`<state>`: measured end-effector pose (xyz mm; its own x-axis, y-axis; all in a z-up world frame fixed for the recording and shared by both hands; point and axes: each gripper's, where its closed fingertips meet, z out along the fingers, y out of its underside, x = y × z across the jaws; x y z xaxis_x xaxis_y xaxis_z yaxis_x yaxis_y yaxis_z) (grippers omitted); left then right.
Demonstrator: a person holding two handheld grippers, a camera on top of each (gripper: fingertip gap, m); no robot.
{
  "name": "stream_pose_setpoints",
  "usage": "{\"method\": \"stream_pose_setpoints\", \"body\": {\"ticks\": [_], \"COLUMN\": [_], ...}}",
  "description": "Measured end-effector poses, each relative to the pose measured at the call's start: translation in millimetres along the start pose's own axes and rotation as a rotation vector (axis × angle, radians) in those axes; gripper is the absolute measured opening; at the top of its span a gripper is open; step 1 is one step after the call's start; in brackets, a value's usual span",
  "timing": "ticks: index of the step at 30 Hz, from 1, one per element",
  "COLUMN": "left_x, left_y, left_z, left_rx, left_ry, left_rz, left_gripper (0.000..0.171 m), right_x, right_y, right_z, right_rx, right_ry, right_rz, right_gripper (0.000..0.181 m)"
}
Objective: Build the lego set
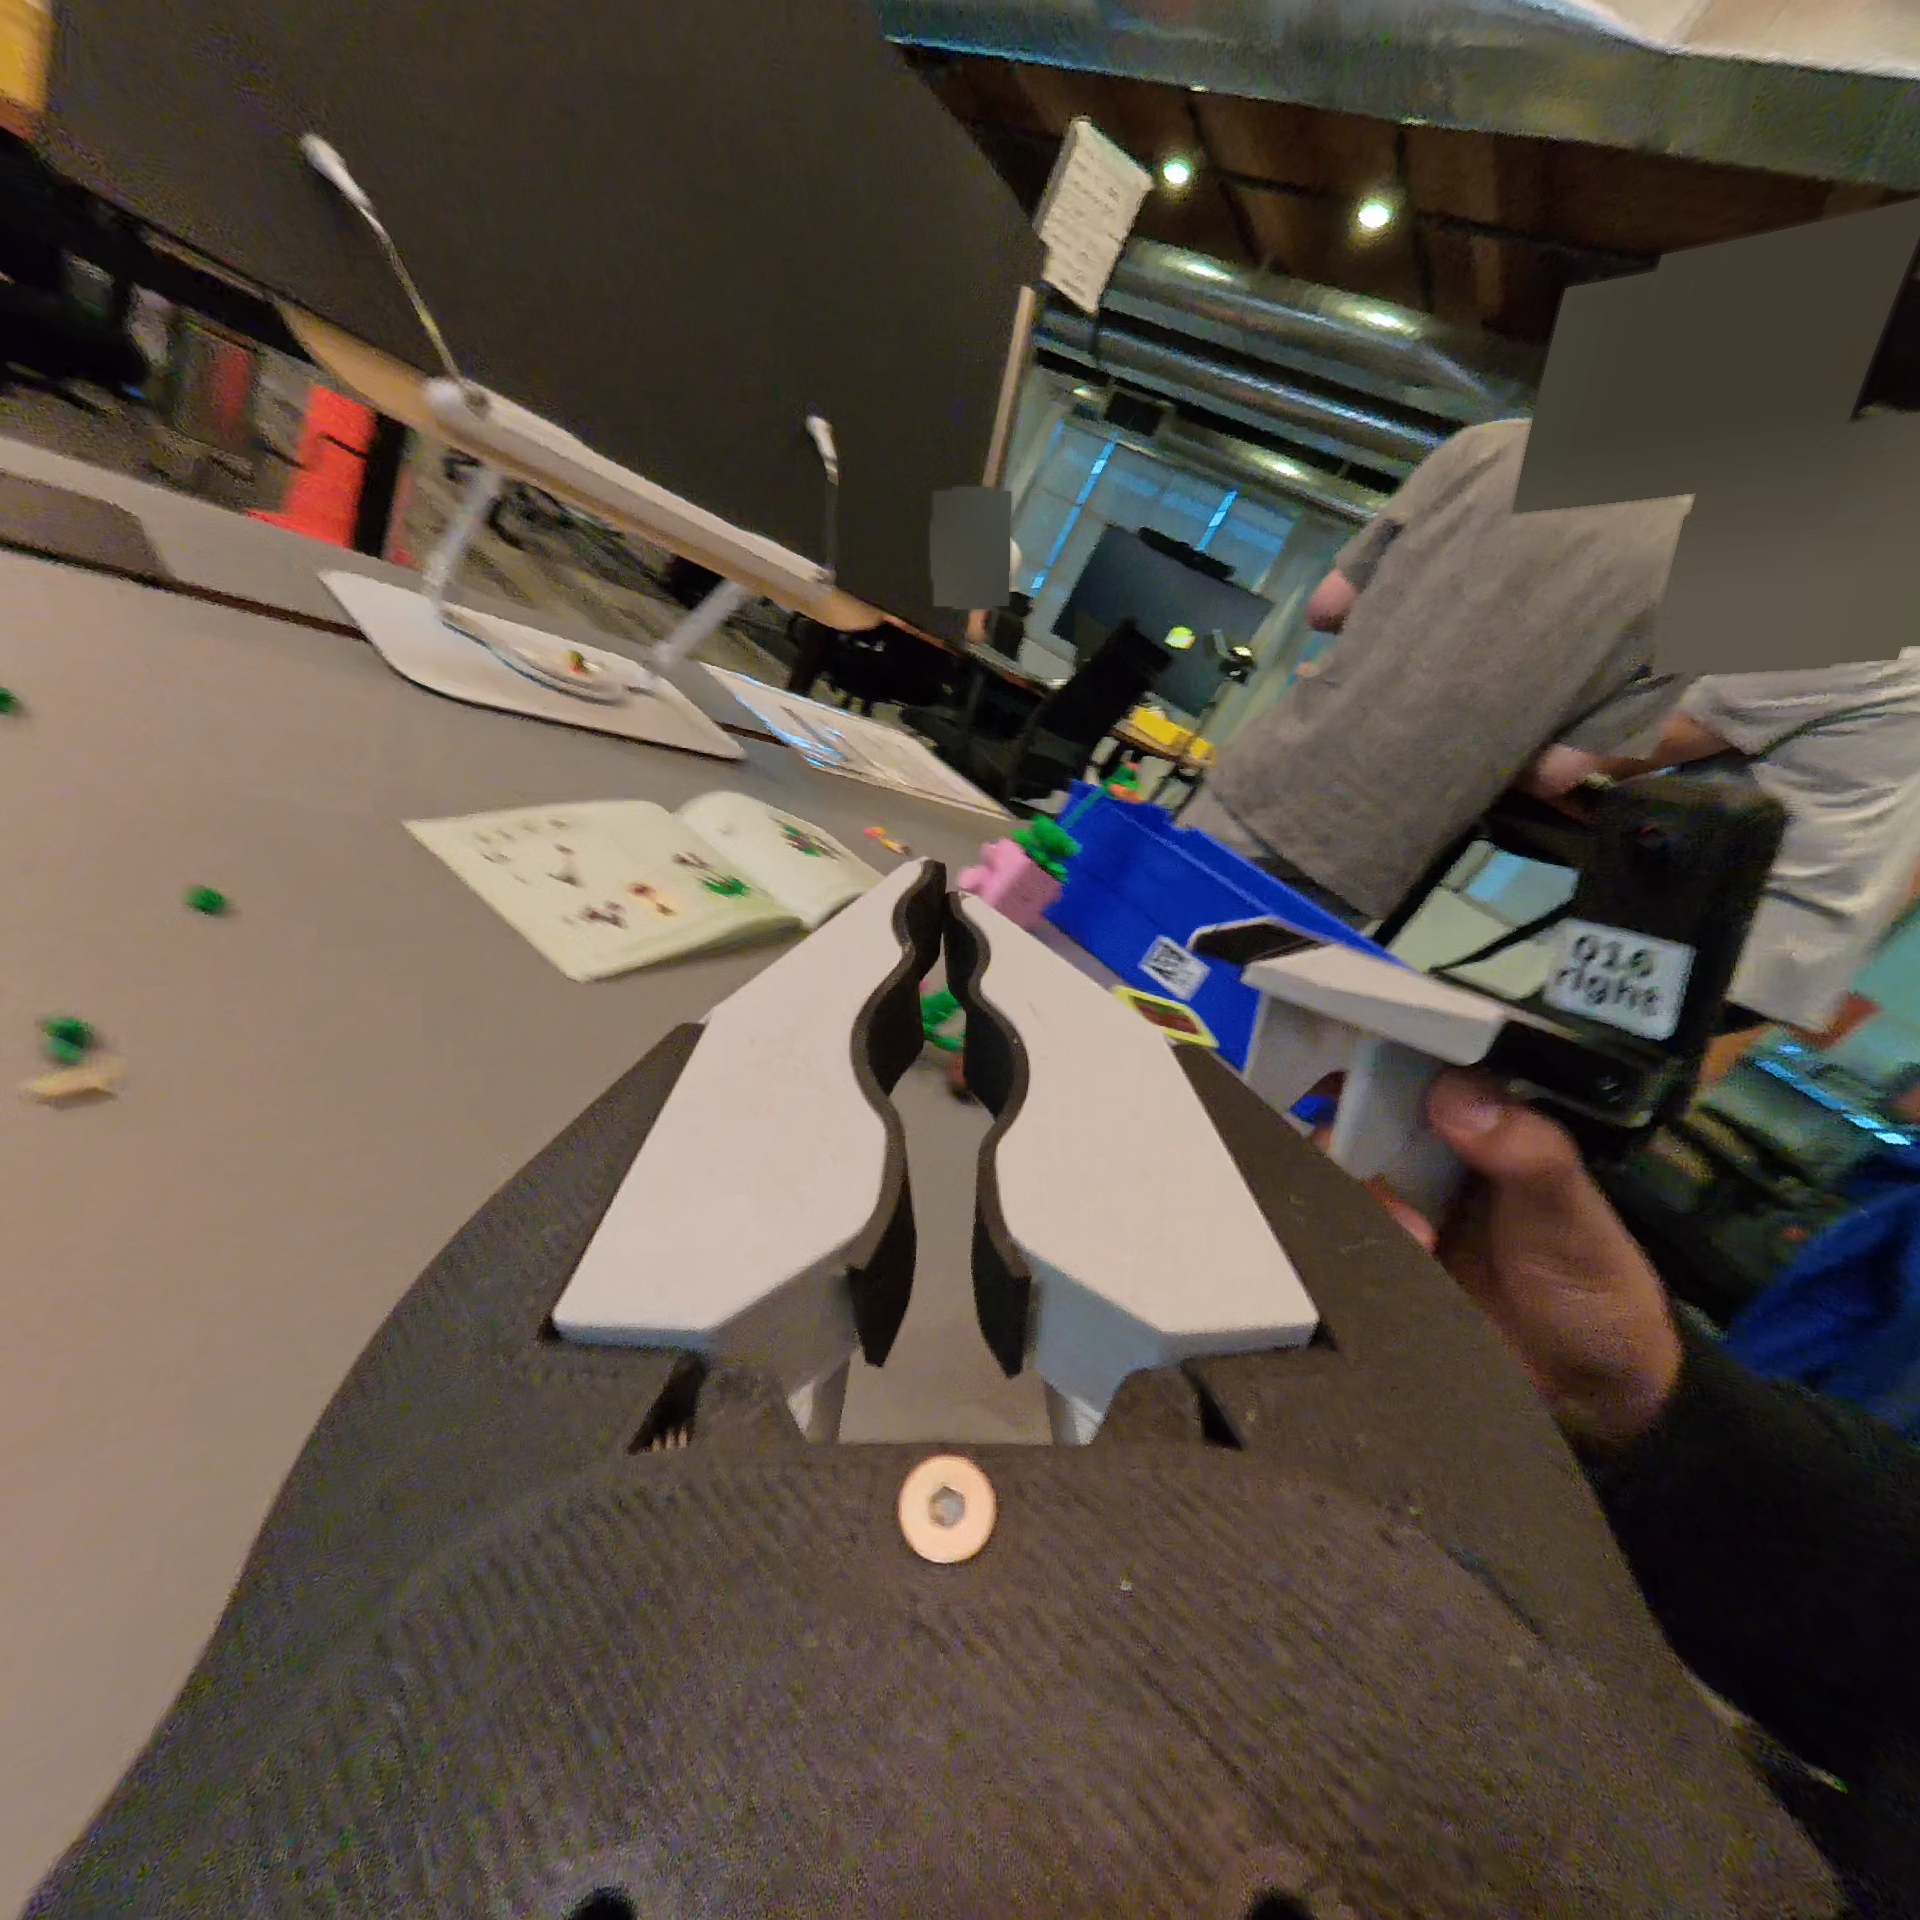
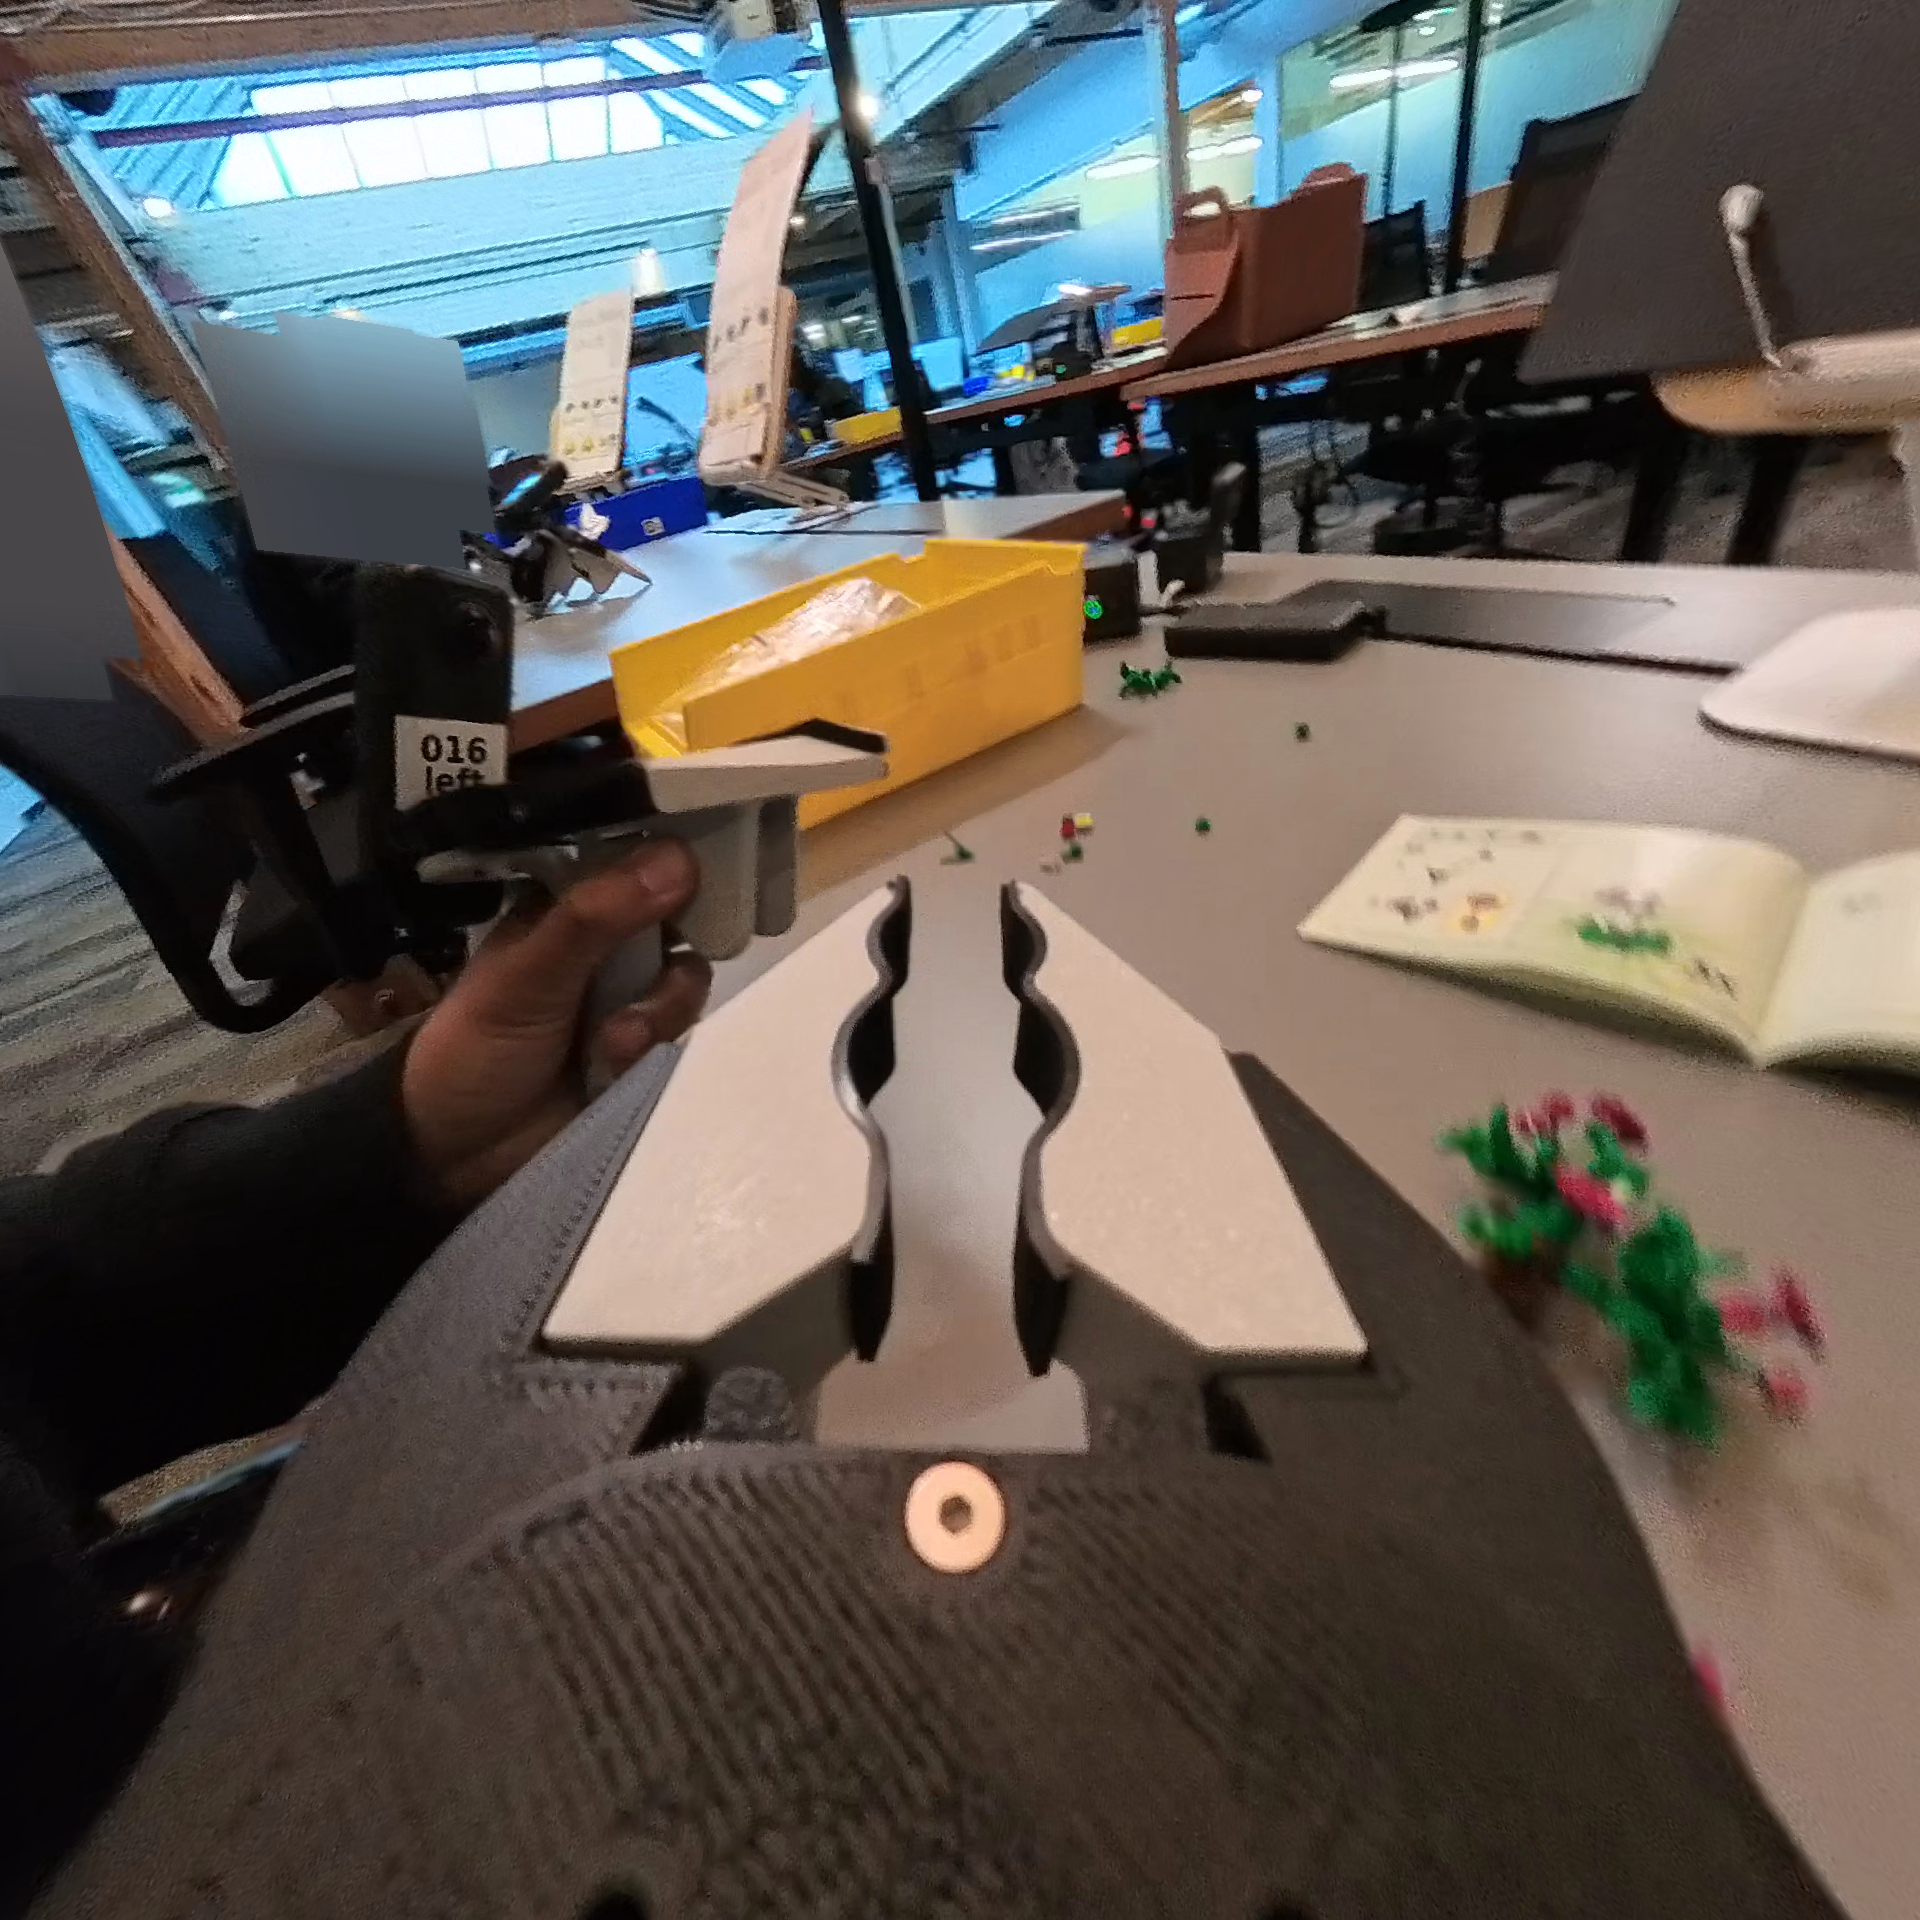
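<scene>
My left gripper is shut with nothing between its fingertips, held above the grey table. Past its tips lie small green pieces and a pink block with green leaves. My right gripper is open and empty above the table. A blurred green and pink Lego flower build lies to its right. The open instruction booklet lies further ahead; it also shows in the left wrist view. Each gripper shows in the other's view, held by a hand: the right, the left.
A blue bin stands at the table edge right of the left gripper. A yellow bin stands far left in the right wrist view. Loose small pieces and green bits are scattered. A white stand base sits behind. People stand beyond the table. My right fingertips sit around 9 centimetres from my left ones.
</scene>
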<state>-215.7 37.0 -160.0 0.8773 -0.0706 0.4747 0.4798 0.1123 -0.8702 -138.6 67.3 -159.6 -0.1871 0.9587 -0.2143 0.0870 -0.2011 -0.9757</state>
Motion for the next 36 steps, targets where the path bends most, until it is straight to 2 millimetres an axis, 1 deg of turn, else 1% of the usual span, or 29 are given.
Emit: {"method": "stream_pose_setpoints", "body": {"ticks": [1, 3, 5, 6, 7, 8, 9, 10, 11, 12, 13, 15, 17, 19, 21, 22, 23, 25, 26, 27, 28, 30, 31, 33, 34, 35, 36], "left_x": [-12, -42, -70, -79, -84, -85, -85, -86, -85, -81, -83, -92, -92, -88, -89, -91, -92, -97, -100, -102, -104, -109, -110, -109, -108, -107, -107], "left_y": [-9, -26, -38, -40, -40, -39, -35, -33, -36, -40, -41, -33, -32, -38, -37, -37, -40, -49, -53, -56, -56, -50, -51, -57, -60, -63, -66], "left_z": [2, 8, 8, 3, -4, -12, -19, -26, -29, -31, -31, -32, -30, -25, -17, -13, -10, -6, -5, -2, 0, 1, 0, -4, -6, -8, -10], "left_rx": [-0.003, -0.015, -0.027, -0.031, -0.021, -0.006, -0.006, -0.008, 0.002, 0.012, 0.002, -0.042, -0.038, 0.02, 0.017, 0.005, 0.005, 0.03, 0.041, 0.045, 0.038, 0.022, 0.035, 0.075, 0.091, 0.105, 0.119], "left_ry": [-0.021, -0.081, -0.15, -0.171, -0.187, -0.19, -0.192, -0.204, -0.198, -0.177, -0.177, -0.2, -0.169, -0.111, -0.072, -0.059, -0.049, -0.048, -0.048, -0.044, -0.041, -0.046, -0.041, -0.023, -0.014, -0.013, -0.018], "left_rz": [0.027, 0.107, 0.174, 0.186, 0.191, 0.189, 0.186, 0.179, 0.162, 0.153, 0.161, 0.174, 0.11, 0.025, -0.027, -0.038, -0.04, -0.027, -0.021, -0.019, -0.019, -0.042, -0.063, -0.106, -0.118, -0.122, -0.116], "left_gripper": [0.0, 0.0, 0.0, 0.0, 0.0, 0.0, 0.0, 0.0, 0.0, 0.0, 0.0, 0.0, 0.0, 0.0, 0.0, 0.0, 0.0, 0.0, 0.0, 0.0, 0.0, 0.0, 0.0, 0.0, 0.0, 0.0, 0.0], "right_x": [0, 2, 0, 0, 5, 15, 30, 46, 60, 74, 87, 105, 115, 117, 119, 121, 124, 127, 126, 126, 126, 127, 126, 122, 117, 110, 100], "right_y": [-11, -35, -59, -69, -76, -79, -76, -68, -55, -38, -20, 13, 39, 58, 75, 84, 90, 88, 88, 88, 88, 88, 86, 70, 58, 45, 34], "right_z": [16, 58, 113, 143, 174, 208, 242, 276, 308, 337, 362, 401, 428, 443, 449, 449, 450, 454, 453, 452, 449, 441, 435, 419, 407, 390, 369], "right_rx": [-0.003, -0.023, -0.051, -0.063, -0.084, -0.112, -0.148, -0.201, -0.269, -0.352, -0.431, -0.552, -0.619, -0.668, -0.718, -0.756, -0.776, -0.762, -0.779, -0.789, -0.801, -0.83, -0.835, -0.794, -0.764, -0.737, -0.716], "right_ry": [-0.027, -0.073, -0.159, -0.212, -0.253, -0.277, -0.292, -0.307, -0.334, -0.36, -0.382, -0.435, -0.477, -0.529, -0.572, -0.59, -0.59, -0.576, -0.582, -0.585, -0.595, -0.591, -0.59, -0.563, -0.544, -0.524, -0.509], "right_rz": [-0.014, -0.064, -0.133, -0.16, -0.177, -0.196, -0.216, -0.215, -0.206, -0.209, -0.218, -0.258, -0.332, -0.382, -0.425, -0.458, -0.492, -0.509, -0.494, -0.482, -0.488, -0.502, -0.502, -0.498, -0.487, -0.473, -0.457], "right_gripper": [0.017, 0.019, 0.017, 0.018, 0.019, 0.021, 0.024, 0.03, 0.032, 0.034, 0.037, 0.042, 0.045, 0.047, 0.051, 0.055, 0.058, 0.057, 0.051, 0.038, 0.031, 0.03, 0.029, 0.029, 0.029, 0.029, 0.029]}}
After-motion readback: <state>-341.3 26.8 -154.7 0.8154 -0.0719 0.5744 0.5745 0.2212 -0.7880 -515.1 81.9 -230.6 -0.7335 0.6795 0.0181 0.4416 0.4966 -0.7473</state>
